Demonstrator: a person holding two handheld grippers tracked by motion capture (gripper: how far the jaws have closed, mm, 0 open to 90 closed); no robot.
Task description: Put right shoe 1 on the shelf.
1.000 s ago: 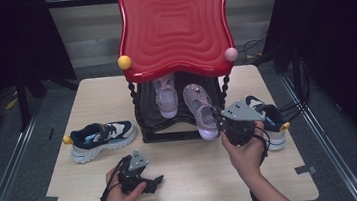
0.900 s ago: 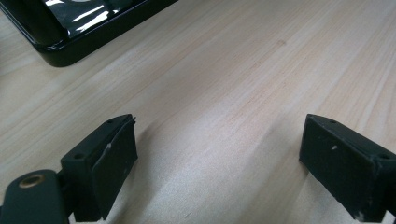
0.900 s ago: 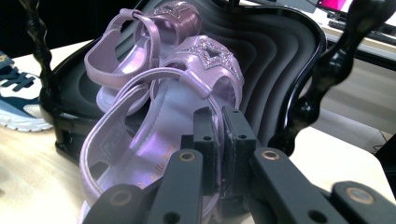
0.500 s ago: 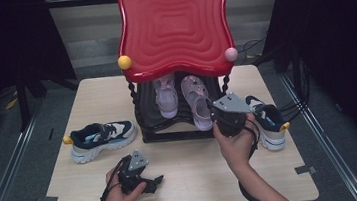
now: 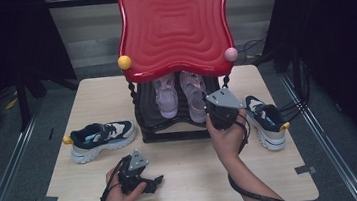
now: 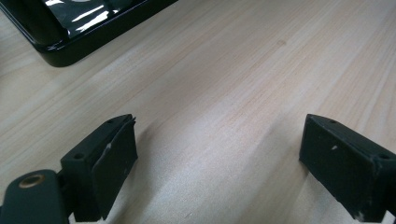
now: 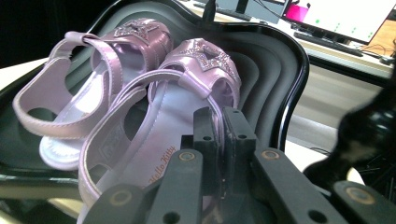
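Pinching strap | R gripper point(image 7: 219, 128) clamped on lilac sandal point(image 7: 159, 116), glitter star, tray point(image 7: 280, 60) | L gripper point(image 6: 217, 158) wide, empty

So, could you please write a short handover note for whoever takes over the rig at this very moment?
Right gripper: shut on a strap of the nearer lilac star-trimmed sandal, which lies on the lower black tray of the red-topped shoe stand.
Left gripper: open, holding nothing, low over the pale wooden table.
Second lilac sandal: beside the first on the same tray.
Two navy-and-white sneakers: one left of the stand, one right of it, both on the table.
Done: both sandals are on the tray.
Left: probably release the strap, then see to the sneakers.
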